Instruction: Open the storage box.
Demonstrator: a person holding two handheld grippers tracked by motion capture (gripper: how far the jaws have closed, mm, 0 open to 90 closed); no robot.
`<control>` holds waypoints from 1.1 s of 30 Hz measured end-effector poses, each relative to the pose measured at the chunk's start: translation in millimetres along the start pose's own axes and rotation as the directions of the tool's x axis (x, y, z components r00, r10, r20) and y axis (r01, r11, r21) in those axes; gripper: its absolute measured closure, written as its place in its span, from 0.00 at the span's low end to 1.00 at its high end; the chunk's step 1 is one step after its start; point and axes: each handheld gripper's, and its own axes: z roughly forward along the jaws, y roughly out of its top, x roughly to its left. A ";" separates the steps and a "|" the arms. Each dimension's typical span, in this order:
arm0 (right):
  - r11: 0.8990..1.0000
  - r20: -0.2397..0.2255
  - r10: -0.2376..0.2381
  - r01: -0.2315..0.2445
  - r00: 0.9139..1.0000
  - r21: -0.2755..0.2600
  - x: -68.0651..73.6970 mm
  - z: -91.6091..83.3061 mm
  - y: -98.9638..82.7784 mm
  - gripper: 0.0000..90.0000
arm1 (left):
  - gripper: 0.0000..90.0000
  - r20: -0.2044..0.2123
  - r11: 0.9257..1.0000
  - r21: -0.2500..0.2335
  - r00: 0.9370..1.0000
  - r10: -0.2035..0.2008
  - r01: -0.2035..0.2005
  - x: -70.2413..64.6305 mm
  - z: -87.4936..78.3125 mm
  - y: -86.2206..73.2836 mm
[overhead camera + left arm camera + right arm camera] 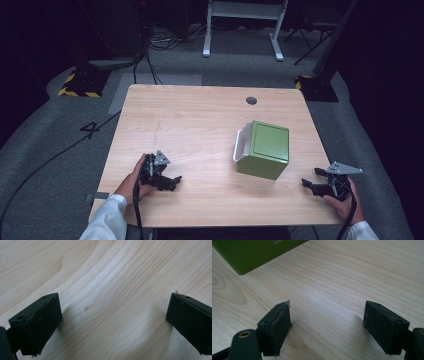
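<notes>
A green box (pixel 264 148) lies on its side on the wooden table (pixel 200 120), right of centre, its white inside (pixel 243 142) facing left. My left gripper (pixel 172 181) rests on the table near the front left, open, with bare wood between its jaws in the left gripper view (pixel 113 315). My right gripper (pixel 311 180) sits at the front right edge, open and empty, its jaws pointing left toward the box. In the right gripper view (pixel 327 320) a corner of the green box (pixel 249 255) shows at the upper left, apart from the jaws.
A round cable hole (pixel 251 100) is in the table's far right part. Beyond the table stand a white desk frame (pixel 243 25), black cables on grey carpet (pixel 150 47) and yellow-black striped bases (pixel 80 85).
</notes>
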 end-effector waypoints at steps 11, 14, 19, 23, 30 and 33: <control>1.000 0.001 0.002 -0.002 1.000 0.001 0.0 0.0 0.0 0.24 | 0.00 0.229 0.966 -0.027 0.939 0.255 -0.256 -26.8 31.8 36.3; 1.000 0.001 0.001 -0.001 1.000 0.001 0.0 0.0 0.1 0.24 | 0.00 0.243 0.962 -0.018 0.932 0.268 -0.272 -33.4 38.3 44.7; 1.000 0.003 -0.003 0.003 1.000 -0.001 0.4 -0.1 0.0 0.24 | 0.04 0.251 0.958 -0.018 0.927 0.280 -0.285 -38.7 42.1 51.5; 1.000 0.001 0.000 0.000 1.000 0.001 0.1 0.0 0.1 0.24 | 0.20 0.262 0.950 -0.038 0.915 0.308 -0.309 -40.3 38.9 52.6; 1.000 0.001 0.000 0.000 1.000 0.001 0.0 0.1 0.1 0.24 | 0.19 0.255 0.949 -0.044 0.915 0.312 -0.312 -41.4 35.1 54.3; 1.000 0.000 0.000 0.000 1.000 0.000 0.1 0.0 0.1 0.24 | 0.21 0.269 0.952 -0.047 0.914 0.305 -0.304 -41.1 33.0 56.9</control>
